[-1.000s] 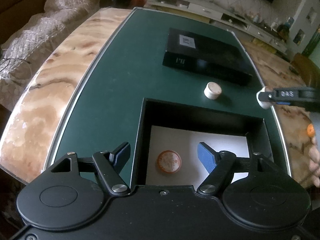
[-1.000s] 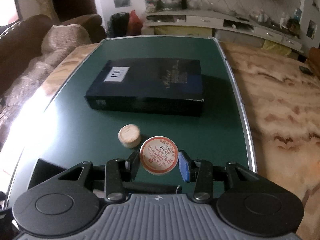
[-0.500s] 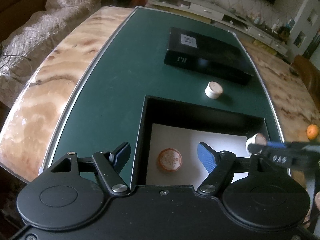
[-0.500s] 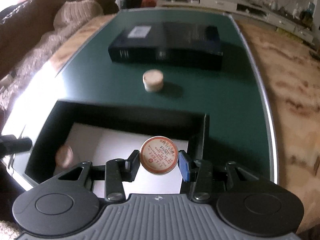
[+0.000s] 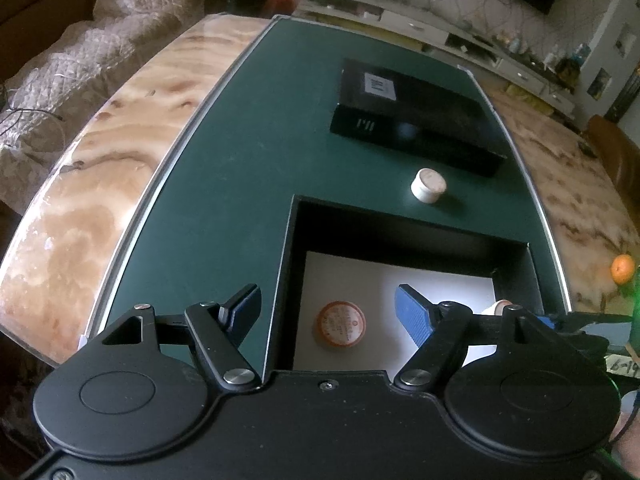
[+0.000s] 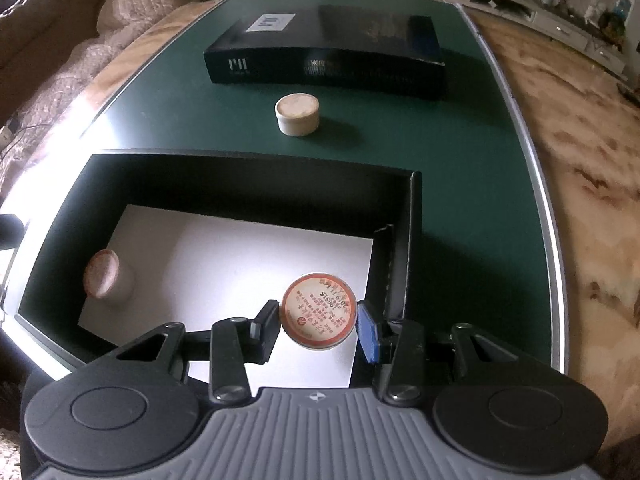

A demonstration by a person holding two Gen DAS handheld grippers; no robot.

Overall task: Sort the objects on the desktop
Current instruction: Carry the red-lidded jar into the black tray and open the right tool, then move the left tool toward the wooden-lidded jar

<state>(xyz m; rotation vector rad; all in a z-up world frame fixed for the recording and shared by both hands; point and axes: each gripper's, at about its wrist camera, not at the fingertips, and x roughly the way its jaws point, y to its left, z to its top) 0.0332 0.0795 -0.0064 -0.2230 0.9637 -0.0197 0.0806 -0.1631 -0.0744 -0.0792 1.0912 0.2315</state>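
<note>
My right gripper (image 6: pixel 319 323) is shut on a small round jar with a red-printed lid (image 6: pixel 319 316), held over the right side of an open black box with a white floor (image 6: pixel 224 248). A second red-lidded jar (image 6: pixel 105 277) lies inside the box at its left; it shows in the left wrist view (image 5: pixel 341 324) too. My left gripper (image 5: pixel 328 312) is open and empty over the box's near left wall (image 5: pixel 286 280). A third, cream-lidded jar (image 6: pixel 297 114) stands on the green mat beyond the box.
A long black box (image 6: pixel 324 56) lies at the far end of the green mat (image 6: pixel 472 184). Marble tabletop (image 6: pixel 592 160) runs along the right, with an orange (image 5: pixel 623 269) on it. A sofa (image 5: pixel 100 40) stands to the left.
My right gripper has carried its jar back from above the mat and down over the box's right side. The left gripper has stayed in place.
</note>
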